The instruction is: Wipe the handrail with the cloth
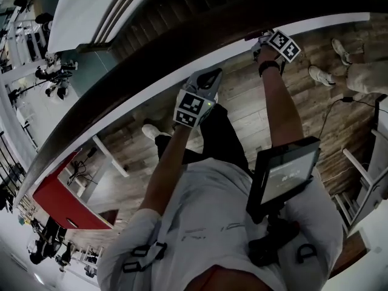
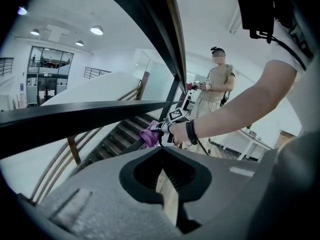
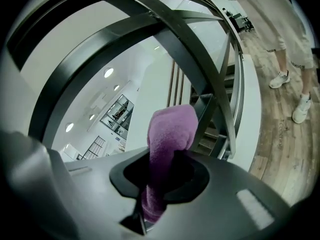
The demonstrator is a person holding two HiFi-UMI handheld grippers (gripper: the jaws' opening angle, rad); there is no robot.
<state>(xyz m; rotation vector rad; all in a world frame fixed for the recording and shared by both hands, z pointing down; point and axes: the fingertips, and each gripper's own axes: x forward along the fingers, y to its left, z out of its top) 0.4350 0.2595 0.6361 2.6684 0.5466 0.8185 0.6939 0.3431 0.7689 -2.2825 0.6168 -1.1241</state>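
**Cloth [image 3: 170, 129] clamped by handrail [image 3: 125, 39]**

R gripper [image 3: 150, 204]: jaws clenched on purple cloth, which sticks up past the tips twd the dark handrail just ahead; can't tell if touching. L gripper [image 2: 167, 194]: jaws a narrow slit apart, nothing betw them, rail just beyond. Well past L jaws, a second person [image 2: 215, 84] stands.

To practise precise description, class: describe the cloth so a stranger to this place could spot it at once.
Find the dark curved handrail beside the staircase. Close to it, the claw of the right gripper is shut on a folded cloth that sticks out past it. It is fuzzy and purple, unlike the dark bars around it.
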